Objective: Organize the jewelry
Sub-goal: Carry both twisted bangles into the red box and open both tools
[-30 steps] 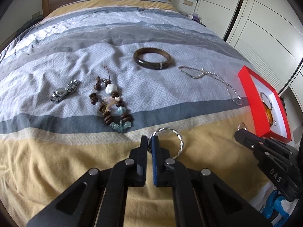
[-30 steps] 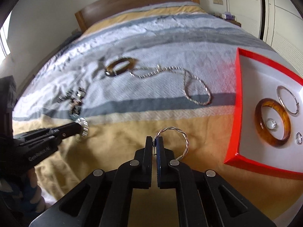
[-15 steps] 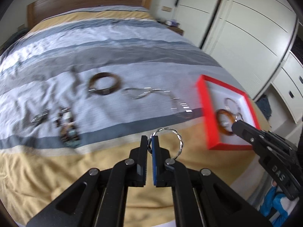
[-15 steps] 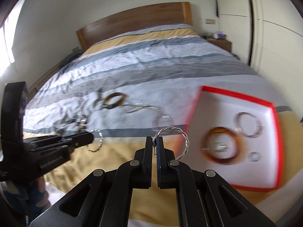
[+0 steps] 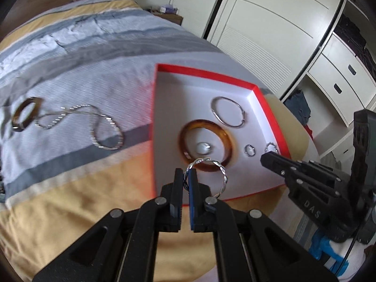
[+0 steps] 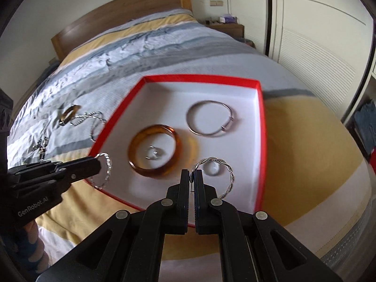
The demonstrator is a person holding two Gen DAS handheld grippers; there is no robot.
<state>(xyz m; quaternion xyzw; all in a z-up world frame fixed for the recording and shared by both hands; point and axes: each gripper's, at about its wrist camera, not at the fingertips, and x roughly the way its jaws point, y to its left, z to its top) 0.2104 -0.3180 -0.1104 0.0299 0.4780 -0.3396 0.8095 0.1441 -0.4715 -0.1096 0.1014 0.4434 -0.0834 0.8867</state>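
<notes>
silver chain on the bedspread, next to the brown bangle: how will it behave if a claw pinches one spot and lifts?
The silver chain lies in loose curves, so it is probably floppy and would dangle. One end runs up to the brown bangle, so it could drag or snag it. Thin links may slip.

Both cams ride on the wrists and look steeply down along their own fingers, close over the bed (image 5: 70, 188). Left one faces the wardrobe (image 5: 270, 23) side, right one the headboard (image 6: 122, 21). Both share the red box (image 5: 270, 115) and show the other hand-held gripper.
</notes>
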